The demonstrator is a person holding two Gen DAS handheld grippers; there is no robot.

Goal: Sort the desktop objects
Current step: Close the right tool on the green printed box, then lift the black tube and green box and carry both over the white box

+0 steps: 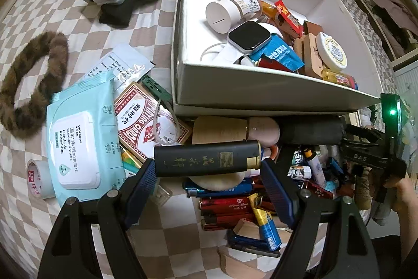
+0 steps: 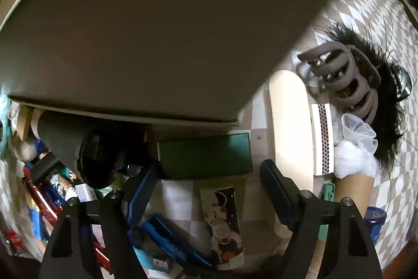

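Lighter, black with gold characters and a gold band, lies crosswise between the left claw fingers, pinched at both ends above the clutter pile. White box sits just beyond it, open-topped, holding a smartwatch, a white bottle and packets; its near wall hides whatever lies behind. Wipes pack and playing cards lie left on the checked table. In the right wrist view the box's underside fills most of the frame, dim and blurred. Right claw spread, empty, over a green box. Brown hair clip right, near bare checked cloth.
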